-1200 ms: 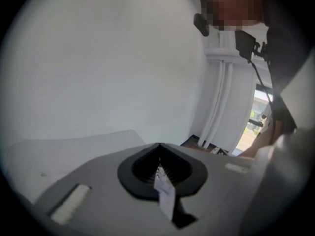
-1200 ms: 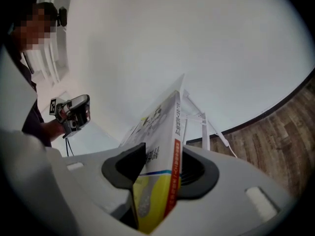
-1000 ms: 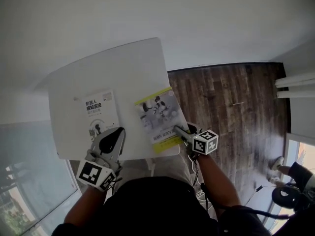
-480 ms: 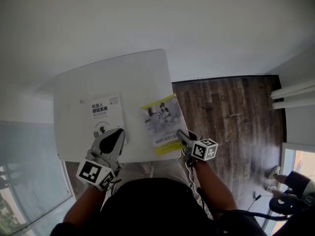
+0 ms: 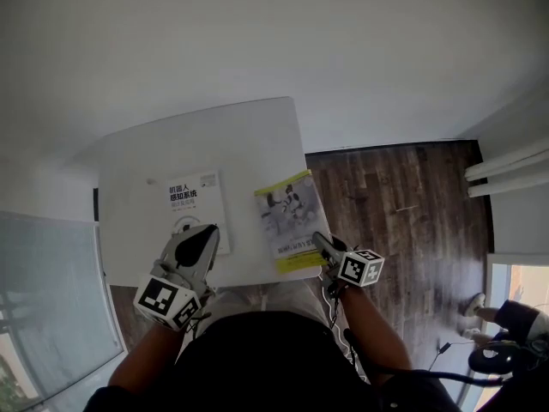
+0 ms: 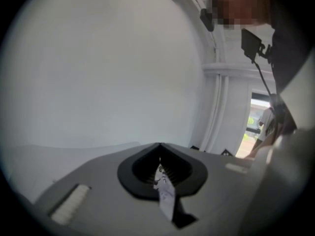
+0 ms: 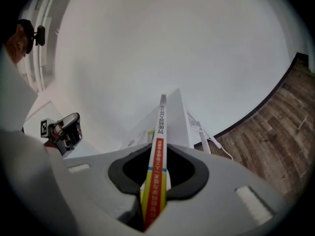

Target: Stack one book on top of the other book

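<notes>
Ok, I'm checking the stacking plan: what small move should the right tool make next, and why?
Probably firm the grip, then lift slightly. The right tool, jaws closing, has the spine of the yellow-edged paperback book between them, while the white-covered book lies beside it on the white table, apart, its near edge in the left tool.

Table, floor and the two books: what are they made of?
The table has a smooth matte white top, likely laminate or painted board. The floor shows dark grained planks: wood or wood-look. The yellow-edged book and white book have thin printed covers, seemingly paperback.
</notes>
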Demonstrator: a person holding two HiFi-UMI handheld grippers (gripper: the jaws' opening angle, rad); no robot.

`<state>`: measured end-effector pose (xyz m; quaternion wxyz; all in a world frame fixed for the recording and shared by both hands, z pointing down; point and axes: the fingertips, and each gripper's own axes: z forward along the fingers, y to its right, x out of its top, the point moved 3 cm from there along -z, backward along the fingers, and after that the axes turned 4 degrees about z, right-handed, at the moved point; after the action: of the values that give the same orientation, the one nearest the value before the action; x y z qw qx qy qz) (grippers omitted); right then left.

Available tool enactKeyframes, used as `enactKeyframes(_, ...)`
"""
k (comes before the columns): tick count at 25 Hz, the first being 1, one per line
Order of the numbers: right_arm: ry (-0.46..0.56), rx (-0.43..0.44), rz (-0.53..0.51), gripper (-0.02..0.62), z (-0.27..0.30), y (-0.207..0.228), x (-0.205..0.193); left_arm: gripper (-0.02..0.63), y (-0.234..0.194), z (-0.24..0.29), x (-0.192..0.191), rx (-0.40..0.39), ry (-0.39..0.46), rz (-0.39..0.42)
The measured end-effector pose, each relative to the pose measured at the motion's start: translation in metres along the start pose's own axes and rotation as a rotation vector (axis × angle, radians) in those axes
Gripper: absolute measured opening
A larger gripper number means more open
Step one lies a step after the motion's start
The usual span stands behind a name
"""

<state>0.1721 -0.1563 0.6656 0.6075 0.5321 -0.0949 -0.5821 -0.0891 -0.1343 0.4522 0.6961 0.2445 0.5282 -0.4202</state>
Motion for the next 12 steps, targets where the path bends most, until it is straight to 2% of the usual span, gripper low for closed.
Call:
enactKeyframes(6,0.043,0.031,0.012,0.074,-0.004,-0.021,0.002,0.003,-0.012,-0.015,0.005,0.002,0.013,0.007)
enactKeyframes(12,0.086,0.101,0.025,0.074,-0.021,-0.057,0.016,0.003,0.0,-0.036,0.034,0.021,0.03,0.026)
